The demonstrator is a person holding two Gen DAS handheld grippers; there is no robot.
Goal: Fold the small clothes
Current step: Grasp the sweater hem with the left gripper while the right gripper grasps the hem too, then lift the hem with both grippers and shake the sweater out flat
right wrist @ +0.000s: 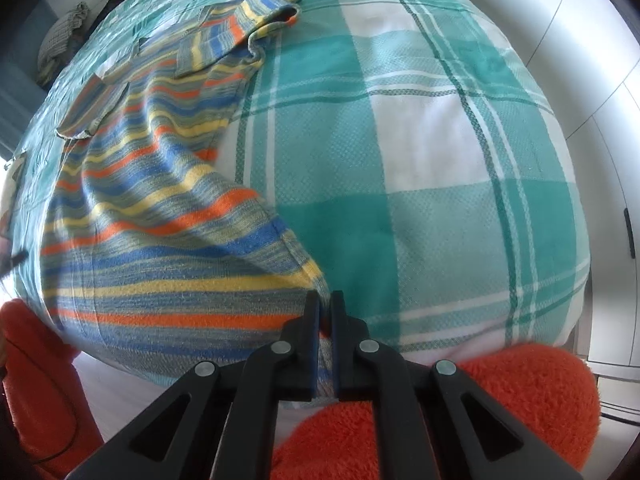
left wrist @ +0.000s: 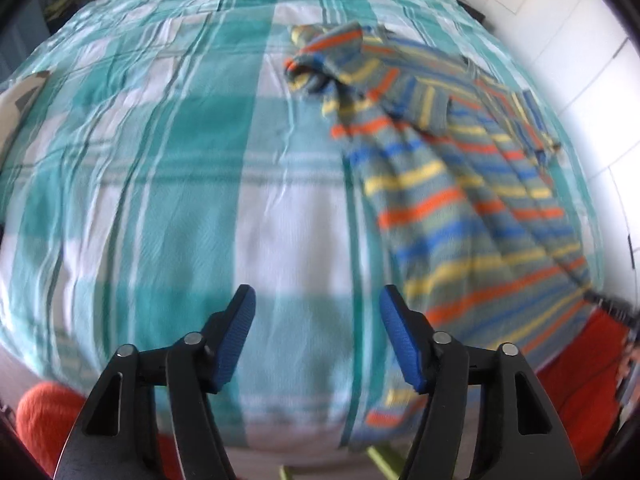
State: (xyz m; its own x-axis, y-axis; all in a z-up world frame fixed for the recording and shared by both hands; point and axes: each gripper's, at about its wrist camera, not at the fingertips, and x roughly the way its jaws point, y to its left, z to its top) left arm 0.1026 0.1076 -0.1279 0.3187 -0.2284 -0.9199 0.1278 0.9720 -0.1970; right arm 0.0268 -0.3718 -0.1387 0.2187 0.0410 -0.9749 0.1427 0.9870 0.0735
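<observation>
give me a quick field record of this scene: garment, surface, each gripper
garment: striped shirt, spread on the bed, one sleeve bunched at the far end
surface: teal and white checked bedcover
left gripper: open, nothing between its fingers, above bare bedcover beside the shirt
right gripper: shut on the shirt's near hem corner
foreground: orange fleece, near edge

Striped garment point(right wrist: 160, 184): soft knitted cloth, matt — slightly fuzzy, heathered stripes.
Bed cover point(right wrist: 400, 160): woven checked cloth, matt, with a fine waffle-like grain and creases.
Right gripper point(right wrist: 325, 312): black plastic, smooth and matt, with small shiny metal pins.
Left gripper point(left wrist: 318, 336): same black plastic; its pads point(left wrist: 236, 344) are blue, finely ribbed, rubbery-looking.
Orange sleeve point(right wrist: 520, 392): fluffy fleece — deep, rough pile.
</observation>
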